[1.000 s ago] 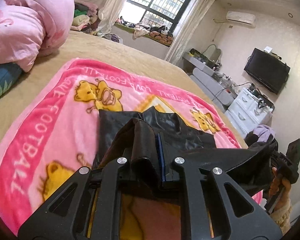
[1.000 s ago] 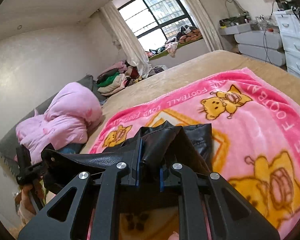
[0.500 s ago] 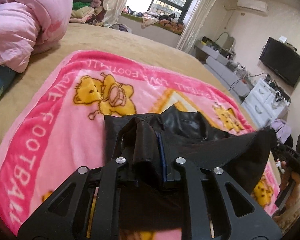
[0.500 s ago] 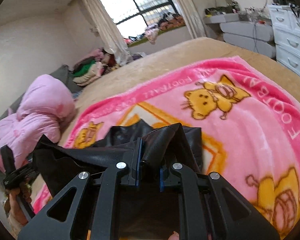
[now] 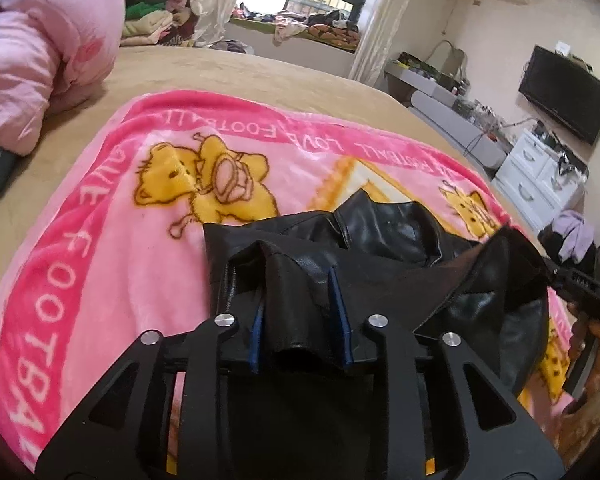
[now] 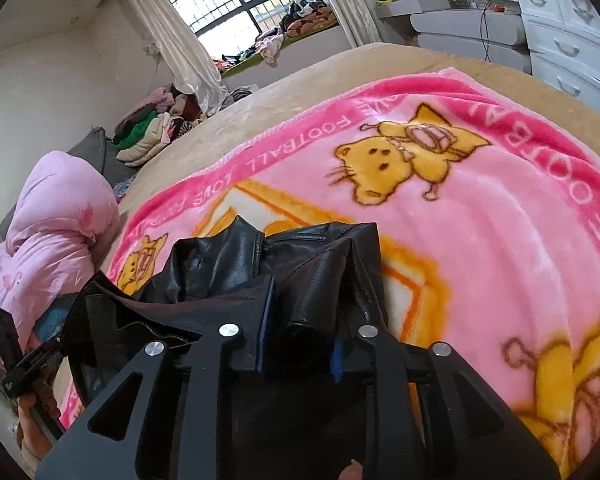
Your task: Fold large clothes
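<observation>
A black leather jacket lies on a pink cartoon blanket on the bed; it also shows in the right wrist view. My left gripper has its jaws parted with a fold of the jacket's hem still between them. My right gripper likewise has its jaws parted around a bunched fold of the jacket. The hem is folded up over the collar. The right gripper shows at the right edge of the left wrist view, and the left gripper at the left edge of the right wrist view.
A pink duvet is heaped at the head of the bed; it also shows in the right wrist view. Piled clothes lie near the window. White drawers and a TV stand beyond the bed's far side.
Both grippers have carried the jacket's hem forward and down over the collar. Their jaws have spread apart from the tight pinch of a second ago.
</observation>
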Available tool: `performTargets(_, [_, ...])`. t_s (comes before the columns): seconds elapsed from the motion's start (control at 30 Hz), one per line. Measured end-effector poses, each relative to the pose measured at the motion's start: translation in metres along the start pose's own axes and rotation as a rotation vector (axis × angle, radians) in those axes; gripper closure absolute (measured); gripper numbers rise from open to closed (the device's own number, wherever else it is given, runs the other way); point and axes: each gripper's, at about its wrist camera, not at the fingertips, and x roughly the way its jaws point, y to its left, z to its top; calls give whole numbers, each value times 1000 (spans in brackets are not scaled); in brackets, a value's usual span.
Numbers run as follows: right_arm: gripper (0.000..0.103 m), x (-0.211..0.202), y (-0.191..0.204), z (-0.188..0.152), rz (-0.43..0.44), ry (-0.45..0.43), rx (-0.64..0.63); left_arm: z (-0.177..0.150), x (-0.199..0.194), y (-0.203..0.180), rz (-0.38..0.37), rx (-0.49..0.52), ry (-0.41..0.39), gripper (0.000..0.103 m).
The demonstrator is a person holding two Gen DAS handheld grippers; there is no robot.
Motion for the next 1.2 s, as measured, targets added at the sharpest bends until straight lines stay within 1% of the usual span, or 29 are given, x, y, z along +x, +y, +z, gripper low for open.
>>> performTargets(0.07, [67, -1, 1, 1, 10, -11, -1, 0, -1, -1, -13, 3, -2, 71])
performTargets(0.1, [64, -3, 1, 2, 11, -18, -4, 0, -3, -2, -9, 3, -7, 68])
performTargets(0.13, [58, -5, 1, 2, 13, -30, -11, 1, -5, -2, -1, 6, -18, 62])
performTargets(0.17, [53, -7, 1, 3, 15, -39, -17, 2, -8, -2, 6, 11, -31, 61])
performTargets(0.2, [51, -9, 2, 4, 10, -48, -23, 4, -10, -3, 6, 14, -37, 61])
performTargets(0.3, [48, -12, 2, 6, -13, -65, -63, 6, -14, 0, 39, 31, -57, 59])
performTargets(0.37, [45, -10, 3, 6, -31, -62, -97, 7, -11, 7, 62, 20, -50, 56])
performTargets(0.4, [44, -7, 4, 6, -41, -54, -117, 6, -8, 10, 69, 13, -39, 55])
performTargets(0.47, [44, 2, 7, 5, -83, -29, -178, 2, 4, 14, 94, 11, 6, 47])
performTargets(0.63, [44, 37, 21, -1, -205, 49, -353, -12, 31, 16, 127, 44, 70, 47])
performTargets(0.67, [44, 43, 21, -1, -218, 61, -368, -15, 37, 13, 144, 68, 78, 52])
performTargets(0.7, [44, 49, 21, -2, -230, 71, -378, -18, 40, 11, 169, 94, 80, 62])
performTargets(0.73, [61, 55, 20, -1, -239, 79, -383, -19, 41, 9, 190, 109, 78, 76])
performTargets(0.77, [85, 58, 19, 0, -255, 74, -383, -20, 41, 8, 216, 120, 71, 86])
performTargets(0.8, [86, 58, 18, 1, -271, 63, -383, -20, 39, 9, 209, 113, 64, 91])
performTargets(0.83, [92, 54, 18, 2, -279, 35, -367, -17, 34, 10, 198, 98, 47, 96])
performTargets(0.87, [95, 48, 18, 4, -273, 16, -351, -12, 26, 10, 192, 93, 22, 98])
performTargets(0.93, [95, 32, 19, 10, -248, -33, -322, -2, 10, 11, 153, 82, -21, 99])
performTargets(0.97, [95, 20, 19, 16, -204, -69, -296, 4, 2, 10, 135, 70, -44, 99])
performTargets(1.0, [95, 12, 18, 22, -175, -99, -269, 9, -3, 8, 132, 68, -63, 99])
performTargets(1.07, [95, 7, 17, 34, -149, -136, -233, 17, -8, 4, 140, 73, -107, 100])
performTargets(1.13, [95, 14, 15, 41, -147, -144, -216, 22, -2, 4, 146, 67, -113, 100])
performTargets(1.2, [95, 29, 9, 45, -158, -128, -198, 23, 11, 8, 146, 47, -97, 100])
